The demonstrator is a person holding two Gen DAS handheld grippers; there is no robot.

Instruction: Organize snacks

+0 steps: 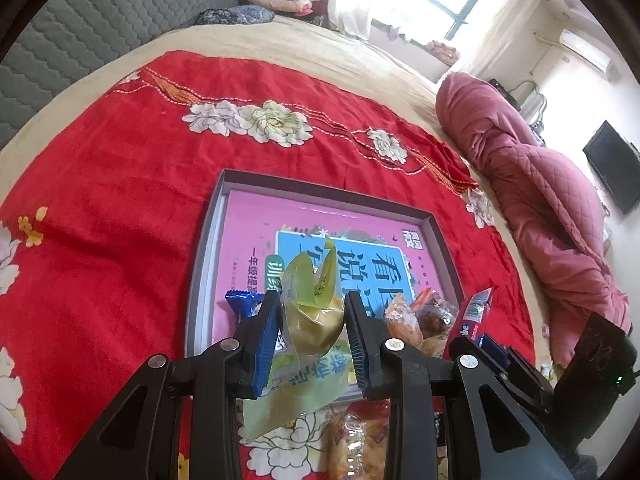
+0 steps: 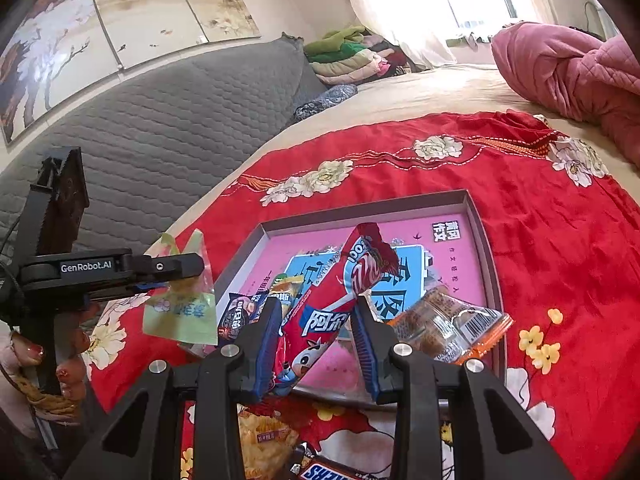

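Observation:
My left gripper (image 1: 313, 298) is shut on a pale green snack packet (image 1: 316, 308), held above the near end of a grey tray (image 1: 430, 218) lined with a pink printed sheet. My right gripper (image 2: 318, 302) is shut on a long red lollipop packet (image 2: 320, 312) over the same tray (image 2: 482, 240). In the right wrist view the left gripper (image 2: 196, 276) shows at the left with the green packet (image 2: 180, 314) hanging from it. An orange-edged clear packet of brown pieces (image 2: 452, 326), a dark packet (image 2: 236, 318) and a small yellow packet (image 2: 286, 286) lie in the tray.
The tray sits on a red flowered cloth (image 1: 120, 220) spread over a beige bed. Loose on the cloth near me lie a Snickers bar (image 2: 332, 472) and a crisps packet (image 2: 264, 444). A pink quilt (image 1: 540, 184) is heaped to the right, and a grey padded headboard (image 2: 160, 132) stands behind.

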